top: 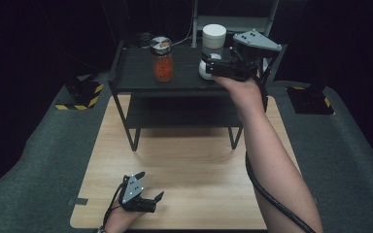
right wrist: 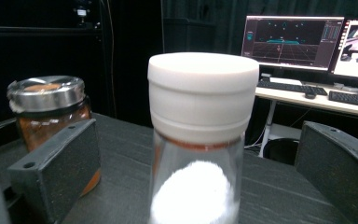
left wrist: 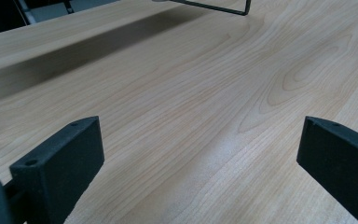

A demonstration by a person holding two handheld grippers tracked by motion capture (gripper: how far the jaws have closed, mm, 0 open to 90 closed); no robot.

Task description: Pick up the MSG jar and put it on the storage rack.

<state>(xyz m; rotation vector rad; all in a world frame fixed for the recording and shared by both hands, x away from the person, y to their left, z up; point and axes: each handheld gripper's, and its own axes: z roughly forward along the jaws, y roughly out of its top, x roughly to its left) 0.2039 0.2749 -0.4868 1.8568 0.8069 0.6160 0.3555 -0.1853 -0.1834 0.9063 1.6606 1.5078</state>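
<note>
A: How is the white-capped jar (right wrist: 200, 140) expected to handle?

B: It is judged to be glass, so stiff, smooth and breakable, and fairly light, since only a mound of white powder is seen at its bottom. It is tall and narrow, so tipping is a risk. Hold is best taken on the clear wall below the white cap (right wrist: 203, 91), where the sides are straight.

A: Where is it placed?

B: It is stood upright on the right part of the black shelf rack's (top: 126, 77) top, between the jaws of the right hand-held gripper (top: 212, 68). The jaws are spread wide and no pad is seen pressing on the glass.

A: And its neighbour?

B: A jar of reddish contents with a metal lid (top: 163, 60) is stood to its left, apart from it.

A: The other tool?

B: The left hand-held gripper (top: 148, 187) is held low at the near left, jaws apart and nothing between them, over the wooden surface (left wrist: 205, 93).

A: The room?

B: It is dark; monitors (right wrist: 291, 42) and a keyboard on a desk are seen far behind, and grey matting (top: 39, 165) is laid around the surface.
</note>
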